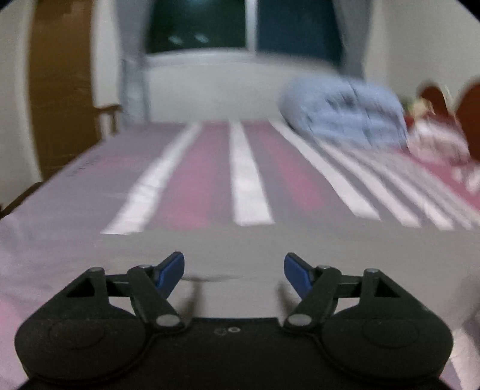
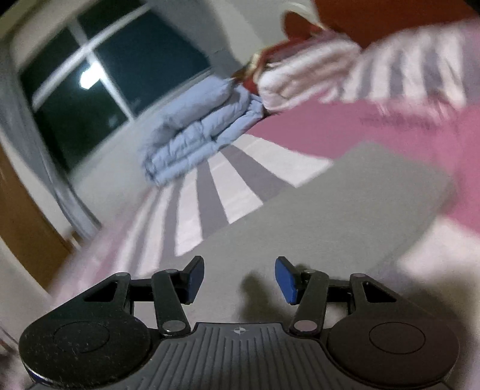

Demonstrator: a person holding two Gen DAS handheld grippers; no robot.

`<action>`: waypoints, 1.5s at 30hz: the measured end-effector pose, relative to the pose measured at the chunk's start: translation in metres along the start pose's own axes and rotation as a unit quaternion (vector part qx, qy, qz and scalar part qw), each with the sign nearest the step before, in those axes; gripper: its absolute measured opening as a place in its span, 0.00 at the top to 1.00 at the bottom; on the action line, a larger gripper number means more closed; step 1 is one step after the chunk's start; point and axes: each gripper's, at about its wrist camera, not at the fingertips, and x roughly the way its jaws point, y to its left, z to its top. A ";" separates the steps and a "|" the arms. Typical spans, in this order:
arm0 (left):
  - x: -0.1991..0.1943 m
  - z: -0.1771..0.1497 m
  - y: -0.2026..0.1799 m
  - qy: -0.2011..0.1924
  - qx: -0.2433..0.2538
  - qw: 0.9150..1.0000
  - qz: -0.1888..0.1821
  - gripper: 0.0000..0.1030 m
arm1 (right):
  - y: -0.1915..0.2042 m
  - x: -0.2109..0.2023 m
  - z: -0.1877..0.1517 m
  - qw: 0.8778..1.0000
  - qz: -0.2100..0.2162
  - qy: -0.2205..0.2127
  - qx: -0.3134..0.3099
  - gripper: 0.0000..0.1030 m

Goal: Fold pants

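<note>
The grey pants (image 1: 240, 249) lie flat on the striped bed sheet (image 1: 249, 177), and their far edge runs straight across the left wrist view. My left gripper (image 1: 234, 267) hovers low over the grey cloth, open, with nothing between its blue pads (image 1: 171, 270). In the right wrist view, which is tilted and blurred, the same grey pants (image 2: 345, 210) spread out ahead and to the right. My right gripper (image 2: 239, 276) is open above them, with only its shadow on the cloth between its fingers.
A folded light-blue quilt (image 1: 345, 111) (image 2: 195, 132) sits at the far side of the bed beside striped pillows (image 2: 315, 72) and a red-brown headboard (image 1: 468, 120). Beyond the bed are a dark window (image 1: 240, 24) and a wooden door (image 1: 60, 90).
</note>
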 end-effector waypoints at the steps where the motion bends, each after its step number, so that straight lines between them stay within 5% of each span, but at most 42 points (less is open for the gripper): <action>1: 0.017 0.004 -0.010 0.021 0.014 1.000 0.009 0.46 | 0.008 0.014 0.006 0.998 -0.028 0.026 -0.043 0.48; 5: 0.075 0.005 -0.012 0.112 0.018 0.994 0.007 0.38 | 0.008 0.067 0.026 0.983 -0.078 0.102 -0.128 0.48; 10: 0.108 0.008 0.000 0.126 0.019 0.992 0.025 0.18 | -0.007 0.099 0.050 0.978 -0.096 0.126 -0.135 0.48; 12: 0.105 0.011 0.001 0.130 0.019 0.991 0.027 0.21 | -0.008 0.103 0.053 0.977 -0.094 0.133 -0.140 0.47; 14: 0.090 0.012 -0.004 0.116 0.021 0.992 0.035 0.34 | -0.008 0.088 0.056 0.982 -0.081 0.109 -0.135 0.47; 19: 0.027 -0.010 0.004 0.051 0.024 0.997 0.058 0.25 | -0.047 0.009 0.052 0.998 -0.043 -0.005 -0.036 0.47; 23: -0.017 -0.040 0.013 0.024 -0.018 0.996 0.079 0.16 | -0.100 -0.040 0.034 0.995 -0.038 -0.043 0.085 0.47; 25: -0.034 -0.052 0.016 0.008 -0.043 0.995 0.092 0.08 | -0.122 -0.056 0.025 0.989 -0.032 -0.043 0.135 0.47; 35: -0.056 -0.088 0.016 -0.007 -0.095 0.989 0.111 0.06 | -0.185 -0.065 0.003 0.934 0.025 -0.044 0.353 0.47; 39: -0.051 -0.091 0.029 -0.005 -0.139 0.986 0.089 0.05 | -0.193 -0.055 0.007 0.929 0.037 -0.038 0.367 0.47; 45: -0.045 -0.094 0.026 -0.008 -0.135 0.986 0.093 0.05 | -0.176 -0.031 0.008 0.948 0.038 -0.005 0.316 0.47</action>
